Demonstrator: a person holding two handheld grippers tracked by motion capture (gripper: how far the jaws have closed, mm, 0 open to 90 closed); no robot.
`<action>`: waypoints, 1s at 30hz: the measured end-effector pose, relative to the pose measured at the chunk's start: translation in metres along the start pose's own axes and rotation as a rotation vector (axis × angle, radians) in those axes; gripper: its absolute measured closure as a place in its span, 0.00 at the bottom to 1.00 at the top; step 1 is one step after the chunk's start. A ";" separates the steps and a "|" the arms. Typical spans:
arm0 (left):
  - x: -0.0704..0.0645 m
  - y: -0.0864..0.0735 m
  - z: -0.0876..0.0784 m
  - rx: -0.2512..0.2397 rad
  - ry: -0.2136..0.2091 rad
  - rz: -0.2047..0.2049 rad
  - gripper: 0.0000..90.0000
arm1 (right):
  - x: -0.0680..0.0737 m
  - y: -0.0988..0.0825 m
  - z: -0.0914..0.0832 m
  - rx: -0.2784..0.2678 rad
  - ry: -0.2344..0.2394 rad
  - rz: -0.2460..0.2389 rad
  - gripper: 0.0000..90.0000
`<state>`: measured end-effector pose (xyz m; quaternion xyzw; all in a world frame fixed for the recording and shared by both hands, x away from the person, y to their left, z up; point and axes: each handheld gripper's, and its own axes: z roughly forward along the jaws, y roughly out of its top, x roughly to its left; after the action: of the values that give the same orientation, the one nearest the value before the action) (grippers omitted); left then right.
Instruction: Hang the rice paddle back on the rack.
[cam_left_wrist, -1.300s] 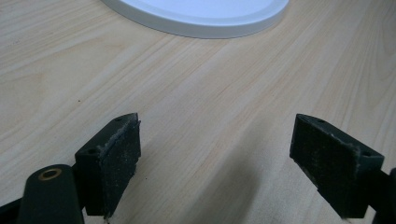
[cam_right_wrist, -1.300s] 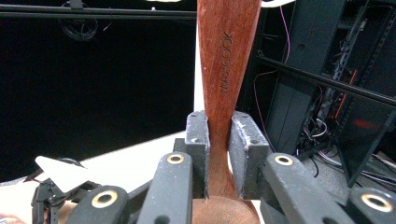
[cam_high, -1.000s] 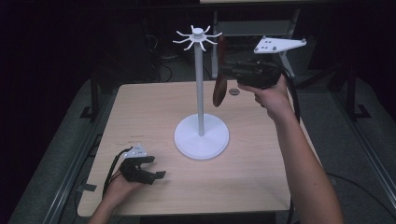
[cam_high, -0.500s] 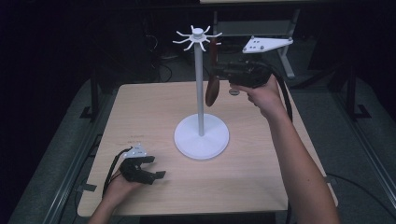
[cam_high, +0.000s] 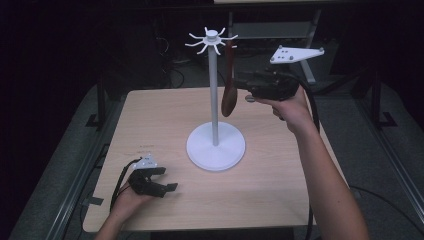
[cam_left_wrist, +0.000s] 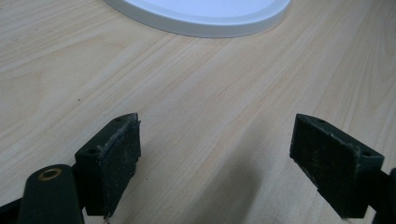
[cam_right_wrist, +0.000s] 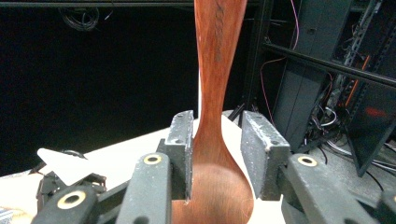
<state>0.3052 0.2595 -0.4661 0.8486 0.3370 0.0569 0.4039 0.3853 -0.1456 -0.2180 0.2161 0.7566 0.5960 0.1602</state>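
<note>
1. The pale wooden table (cam_high: 150, 120) carries a white metal hanging stand with a round base (cam_high: 215, 146) — largest first.
2. From its hook crown hangs a reddish-brown wooden spoon (cam_high: 229, 92), bowl down: stiff, light, smooth, likely to swing.
3. The right gripper (cam_right_wrist: 215, 149) has just been opening — the spoon's neck sits between its jaws, the right pad clear; best hold is there.
4. The left gripper (cam_left_wrist: 215, 163) rests wide apart, empty.

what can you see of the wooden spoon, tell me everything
The wooden spoon is reddish-brown, smooth, seemingly one piece of wood. It hangs upright, bowl down, from a hook at the top of the white stand, clear of the table. The right tongs have just been opening; the spoon's neck sits between the jaws, one pad at its edge, the other apart.
</note>
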 end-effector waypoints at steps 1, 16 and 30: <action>0.000 0.000 0.000 0.000 0.001 0.002 0.17 | 0.000 -0.002 -0.001 0.002 -0.001 0.004 0.68; 0.002 -0.001 0.002 0.001 0.003 -0.009 0.17 | -0.008 -0.038 -0.023 0.047 -0.071 0.024 0.54; 0.001 -0.002 0.001 -0.010 0.006 -0.013 0.17 | -0.014 -0.089 -0.037 0.104 -0.150 0.077 0.45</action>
<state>0.3055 0.2608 -0.4684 0.8442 0.3433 0.0584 0.4075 0.3663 -0.2014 -0.2959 0.2970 0.7635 0.5438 0.1823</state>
